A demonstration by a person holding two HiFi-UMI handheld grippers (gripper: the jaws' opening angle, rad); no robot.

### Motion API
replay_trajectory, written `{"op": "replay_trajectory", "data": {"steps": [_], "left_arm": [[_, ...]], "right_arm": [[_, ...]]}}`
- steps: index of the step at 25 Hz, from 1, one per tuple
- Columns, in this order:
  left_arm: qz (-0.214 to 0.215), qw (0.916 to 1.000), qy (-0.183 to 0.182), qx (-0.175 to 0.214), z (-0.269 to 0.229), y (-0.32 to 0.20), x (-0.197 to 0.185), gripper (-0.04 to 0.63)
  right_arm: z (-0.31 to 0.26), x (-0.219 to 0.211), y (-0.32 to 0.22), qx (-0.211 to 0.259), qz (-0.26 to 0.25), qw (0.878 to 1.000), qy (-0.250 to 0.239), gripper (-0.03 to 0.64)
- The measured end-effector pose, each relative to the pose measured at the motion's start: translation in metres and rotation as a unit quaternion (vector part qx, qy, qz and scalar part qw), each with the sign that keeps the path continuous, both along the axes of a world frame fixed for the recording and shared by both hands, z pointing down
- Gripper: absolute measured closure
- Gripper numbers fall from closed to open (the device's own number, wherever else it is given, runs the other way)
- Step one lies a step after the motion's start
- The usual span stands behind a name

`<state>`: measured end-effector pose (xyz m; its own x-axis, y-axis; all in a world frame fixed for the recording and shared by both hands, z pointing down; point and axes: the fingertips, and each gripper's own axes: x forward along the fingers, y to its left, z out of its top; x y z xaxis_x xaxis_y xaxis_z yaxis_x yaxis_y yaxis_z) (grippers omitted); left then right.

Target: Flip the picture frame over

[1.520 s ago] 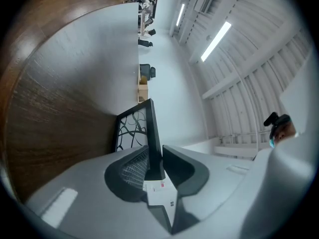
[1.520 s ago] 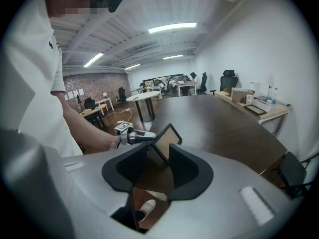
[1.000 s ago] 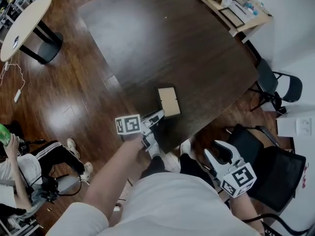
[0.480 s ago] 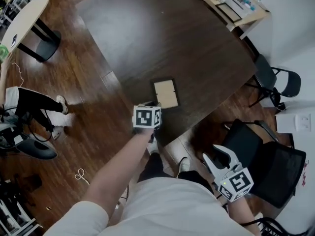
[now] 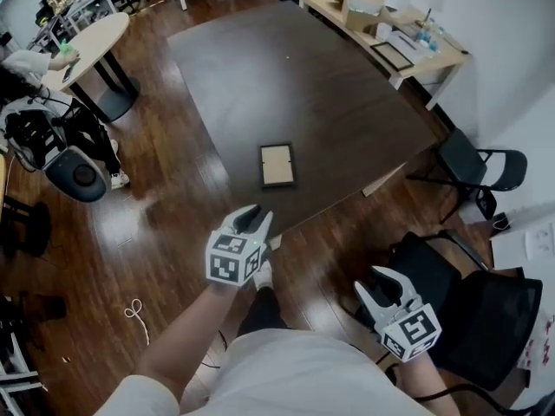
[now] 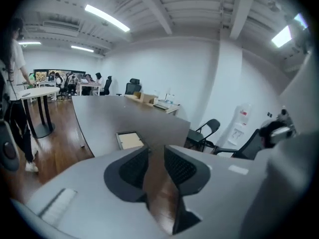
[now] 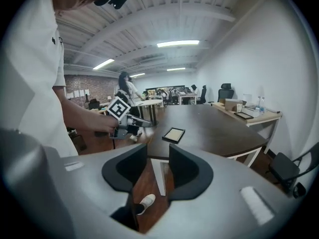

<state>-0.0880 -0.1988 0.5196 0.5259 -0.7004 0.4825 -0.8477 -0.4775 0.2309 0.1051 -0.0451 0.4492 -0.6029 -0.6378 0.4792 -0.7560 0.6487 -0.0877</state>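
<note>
The picture frame (image 5: 277,164) lies flat on the dark table (image 5: 303,76) near its front edge. It has a dark border and a tan panel facing up. It also shows in the left gripper view (image 6: 129,140) and the right gripper view (image 7: 174,134). My left gripper (image 5: 250,221) hovers off the table's front edge, short of the frame and apart from it, open with nothing between its jaws (image 6: 156,151). My right gripper (image 5: 379,284) hangs low at the right over the floor, open and holding nothing (image 7: 158,151). From there the left gripper (image 7: 133,124) is seen out to the left.
A light wooden desk (image 5: 390,24) with small items stands behind the table at the right. Black chairs (image 5: 481,159) (image 5: 468,293) are at the right side. A round table (image 5: 78,46) and a person beside a chair (image 5: 52,146) are at the far left.
My left gripper was at the frame's near corner a second ago. It has let go and drawn back off the table edge. The frame now lies free. The right gripper has barely moved.
</note>
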Motion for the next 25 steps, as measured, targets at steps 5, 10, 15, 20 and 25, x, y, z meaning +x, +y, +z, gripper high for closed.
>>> {"op": "replay_trajectory", "data": {"steps": [5,10,15,20,25], "left_arm": [[0.014,0.9925,0.103,0.065,-0.064,0.154,0.024,0.499],[0.001,0.9944,0.093,0.049,-0.079,0.297,0.033,0.502],[0.019,0.9959,0.073,0.051,-0.091,0.363,0.035,0.506],[0.034,0.9941,0.076,0.07,-0.113,0.387,0.035,0.509],[0.049,0.9909,0.095,0.081,-0.128,0.403,0.028,0.509]], "right_arm": [[0.011,0.034,0.072,0.003,-0.046,0.999,-0.017,0.477],[0.011,0.042,0.136,0.0,-0.088,0.996,-0.024,0.477],[-0.006,0.037,0.176,0.026,-0.102,0.994,-0.035,0.476],[-0.023,0.019,0.207,0.038,-0.106,0.993,-0.042,0.476],[-0.035,-0.008,0.228,0.056,-0.107,0.991,-0.049,0.476]]}}
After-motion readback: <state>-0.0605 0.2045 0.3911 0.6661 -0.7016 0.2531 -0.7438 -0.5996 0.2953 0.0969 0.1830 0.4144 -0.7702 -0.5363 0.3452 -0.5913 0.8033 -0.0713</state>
